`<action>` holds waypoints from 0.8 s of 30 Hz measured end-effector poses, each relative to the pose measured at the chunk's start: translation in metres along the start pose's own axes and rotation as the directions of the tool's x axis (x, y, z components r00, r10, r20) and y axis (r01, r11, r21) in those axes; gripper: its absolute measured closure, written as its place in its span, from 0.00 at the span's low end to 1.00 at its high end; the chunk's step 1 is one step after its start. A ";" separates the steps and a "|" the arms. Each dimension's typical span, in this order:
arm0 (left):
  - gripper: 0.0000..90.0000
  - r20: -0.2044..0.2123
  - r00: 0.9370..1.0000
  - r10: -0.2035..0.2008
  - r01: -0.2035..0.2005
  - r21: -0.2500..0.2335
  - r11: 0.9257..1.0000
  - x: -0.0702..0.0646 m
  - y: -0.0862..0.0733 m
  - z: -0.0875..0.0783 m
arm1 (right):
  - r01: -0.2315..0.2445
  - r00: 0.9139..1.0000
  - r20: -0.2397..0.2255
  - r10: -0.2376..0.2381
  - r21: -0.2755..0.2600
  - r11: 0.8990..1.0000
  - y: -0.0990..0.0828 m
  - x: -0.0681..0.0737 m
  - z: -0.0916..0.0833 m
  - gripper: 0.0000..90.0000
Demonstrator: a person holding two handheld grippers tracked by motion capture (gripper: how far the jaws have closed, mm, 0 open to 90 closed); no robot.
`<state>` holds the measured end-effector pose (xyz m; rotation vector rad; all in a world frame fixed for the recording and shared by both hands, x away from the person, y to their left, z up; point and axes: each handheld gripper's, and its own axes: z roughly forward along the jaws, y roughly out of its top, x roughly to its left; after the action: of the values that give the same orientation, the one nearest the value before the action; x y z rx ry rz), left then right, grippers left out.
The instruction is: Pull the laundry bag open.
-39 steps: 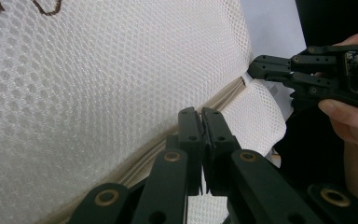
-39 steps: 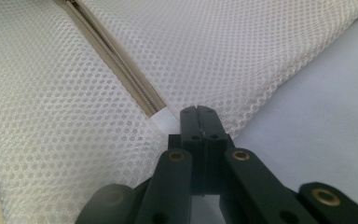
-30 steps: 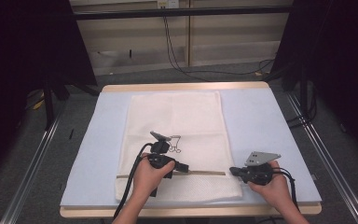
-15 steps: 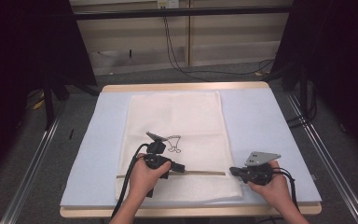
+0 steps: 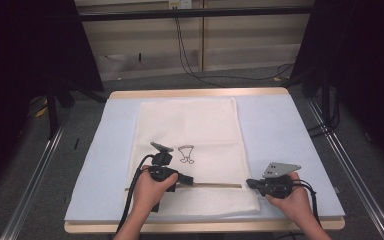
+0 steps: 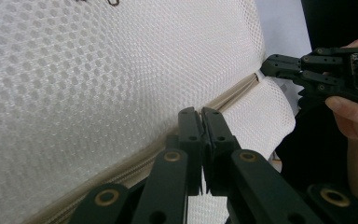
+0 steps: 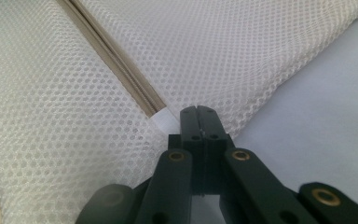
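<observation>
The left hand-held gripper [image 5: 189, 180] has edged along the zipper [image 5: 215, 185], jaws clamped at the slider — the right hand-held gripper [image 5: 250, 183] stays pinched on the mesh bag [image 5: 190, 125] at the zipper's end, so zipping looks underway.

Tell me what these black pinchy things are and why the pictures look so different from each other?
They are hand-held grippers, like big tweezers. A person sits at the table and holds the left gripper in one hand and the right gripper in the other. One picture comes from a camera up high that looks down at the table. The other two come from little cameras riding on each gripper, so you look along its two black jaws up close.

On the table lies a white mesh bag with a beige zipper across it and a small drawing. Both grippers are squeezed shut. The left one sits on the zipper line, and the right one pinches the bag's edge at the zipper's end.
</observation>
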<state>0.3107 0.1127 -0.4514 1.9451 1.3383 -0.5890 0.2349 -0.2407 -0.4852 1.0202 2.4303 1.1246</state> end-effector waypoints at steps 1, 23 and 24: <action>0.97 -0.005 1.000 -0.002 0.002 0.002 1.000 0.001 0.000 -0.001 | 0.001 1.000 0.001 -0.001 0.000 1.000 0.000 0.000 0.000 1.00; 0.97 -0.005 1.000 -0.017 0.017 -0.027 0.999 0.015 -0.009 -0.023 | 0.000 1.000 0.004 0.000 0.001 1.000 0.000 0.000 0.000 1.00; 0.97 -0.004 1.000 -0.019 0.019 -0.026 0.999 0.015 -0.009 -0.023 | -0.001 1.000 0.004 0.001 0.000 1.000 0.000 0.000 0.000 1.00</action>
<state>0.3078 0.1412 -0.4498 1.9154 1.3623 -0.5739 0.2347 -0.2407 -0.4851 1.0226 2.4270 1.1226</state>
